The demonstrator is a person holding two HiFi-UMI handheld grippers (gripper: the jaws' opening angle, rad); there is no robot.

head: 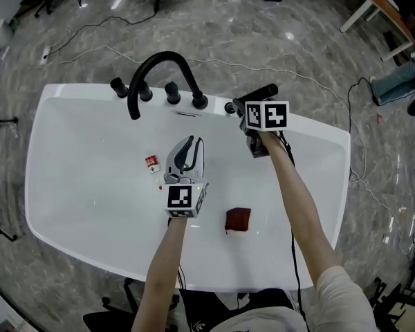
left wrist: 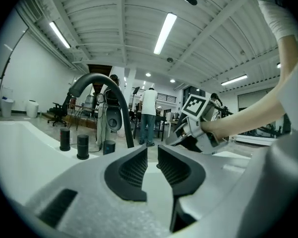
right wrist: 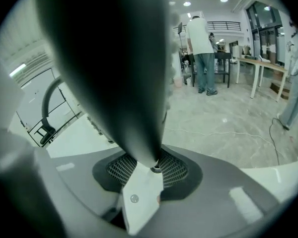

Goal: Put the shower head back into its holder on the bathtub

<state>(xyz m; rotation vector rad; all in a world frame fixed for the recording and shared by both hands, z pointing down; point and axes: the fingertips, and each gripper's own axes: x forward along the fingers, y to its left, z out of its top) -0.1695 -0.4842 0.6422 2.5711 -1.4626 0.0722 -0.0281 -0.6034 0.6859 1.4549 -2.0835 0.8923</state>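
Right of the black curved faucet (head: pixel 159 68), over the white bathtub's (head: pixel 55 99) rim, the right gripper (right wrist: pixel 149 168) clamps the black tapered shower head (head: pixel 261 93). The left gripper (left wrist: pixel 151 166) hovers in front of the faucet, jaws parted with nothing between them.

glossy white bathtub (head: pixel 76 192), smooth all over; faucet (head: pixel 160 59) and shower head (right wrist: pixel 114 58) matt black; floor (head: pixel 263 40) polished grey marble-look stone, shiny; left gripper (left wrist: pixel 152 155) matt grey plastic, its pads (left wrist: pixel 134 170) black and ribbed.
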